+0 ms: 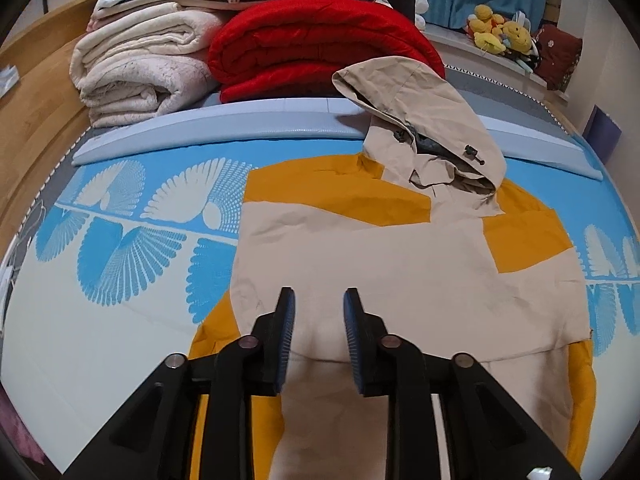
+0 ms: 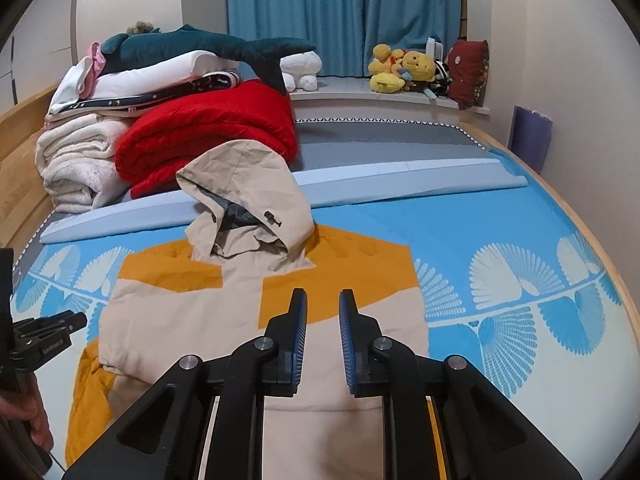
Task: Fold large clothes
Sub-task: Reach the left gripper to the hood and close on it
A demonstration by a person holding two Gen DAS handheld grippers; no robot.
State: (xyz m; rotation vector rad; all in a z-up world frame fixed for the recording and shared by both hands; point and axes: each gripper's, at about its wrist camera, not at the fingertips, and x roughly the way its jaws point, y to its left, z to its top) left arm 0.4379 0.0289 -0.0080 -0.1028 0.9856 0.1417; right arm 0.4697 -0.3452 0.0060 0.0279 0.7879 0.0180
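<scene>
A beige and mustard hooded jacket (image 1: 380, 264) lies flat on the blue-and-white patterned bed sheet (image 1: 120, 320), its body narrowed to a rectangle. The beige hood (image 1: 424, 120) points to the far side and rests on a pale blue roll. My left gripper (image 1: 319, 294) hovers over the jacket's lower middle, open, nothing between its blue pads. In the right wrist view the jacket (image 2: 224, 320) fills the centre, and my right gripper (image 2: 323, 296) hangs above its right half, open and empty. The left gripper (image 2: 76, 322) shows at that view's left edge, held by a hand (image 2: 36, 420).
Behind the pale blue roll (image 1: 200, 136) stand a folded white blanket (image 1: 136, 76) and a folded red quilt (image 1: 320, 44), with a shark plush (image 2: 208, 46) on top. Yellow plush toys (image 2: 404, 68) sit on the window ledge. A wooden bed frame (image 1: 32, 112) borders the left.
</scene>
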